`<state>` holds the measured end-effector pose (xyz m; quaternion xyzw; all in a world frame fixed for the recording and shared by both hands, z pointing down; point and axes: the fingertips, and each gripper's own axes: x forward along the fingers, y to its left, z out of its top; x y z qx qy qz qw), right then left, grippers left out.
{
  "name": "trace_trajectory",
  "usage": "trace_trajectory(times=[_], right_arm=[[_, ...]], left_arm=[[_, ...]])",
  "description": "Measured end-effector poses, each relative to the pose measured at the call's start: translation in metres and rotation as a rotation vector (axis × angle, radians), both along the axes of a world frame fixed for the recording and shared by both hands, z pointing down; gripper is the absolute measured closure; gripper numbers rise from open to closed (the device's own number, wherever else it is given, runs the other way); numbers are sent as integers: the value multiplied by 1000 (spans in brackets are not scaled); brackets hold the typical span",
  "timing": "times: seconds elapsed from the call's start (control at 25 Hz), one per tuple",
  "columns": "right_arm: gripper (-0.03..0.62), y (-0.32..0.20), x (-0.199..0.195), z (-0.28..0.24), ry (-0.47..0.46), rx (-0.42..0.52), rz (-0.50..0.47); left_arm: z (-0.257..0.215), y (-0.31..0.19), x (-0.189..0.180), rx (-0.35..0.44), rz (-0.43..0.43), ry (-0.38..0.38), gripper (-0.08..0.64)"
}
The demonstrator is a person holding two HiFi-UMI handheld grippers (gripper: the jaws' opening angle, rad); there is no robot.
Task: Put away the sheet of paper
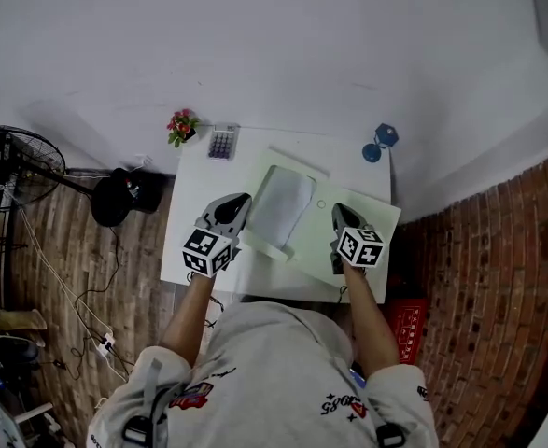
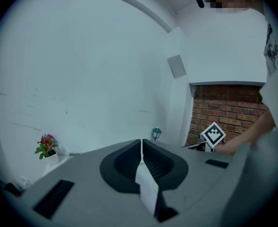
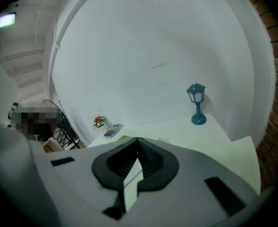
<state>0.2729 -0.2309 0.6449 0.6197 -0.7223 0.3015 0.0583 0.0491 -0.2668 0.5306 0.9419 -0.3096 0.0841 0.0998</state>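
Overhead, a person leans over a white worktop [image 1: 197, 189] with a tool in each hand. The left tool [image 1: 240, 203] has its jaws closed on one edge of the white sheet of paper [image 1: 279, 203], which curls upward above a pale green folder [image 1: 316, 236] spread across the worktop's right half. In the left gripper view the paper runs as a thin white strip between the pressed pads. The right tool [image 1: 339, 213] sits over the folder's right side, its jaws clamped on a thin pale edge that looks like the folder's own. Along the far edge stand a small potted flower [image 1: 182, 126], a calculator [image 1: 222, 143] and a blue lantern ornament [image 1: 379, 143]. A fan [image 1: 12, 166] stands on the brick floor at left.
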Motion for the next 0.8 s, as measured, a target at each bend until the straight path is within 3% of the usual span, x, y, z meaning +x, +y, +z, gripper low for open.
trace_trajectory(times=[0.44,0.8], right_arm=[[595,10,-18,-105,226,302,-95],[595,23,-25,-183,301,497,-86]], left_arm=[[-12,3,24,43,26,29,535],[-34,3,31,93,30,60,535]])
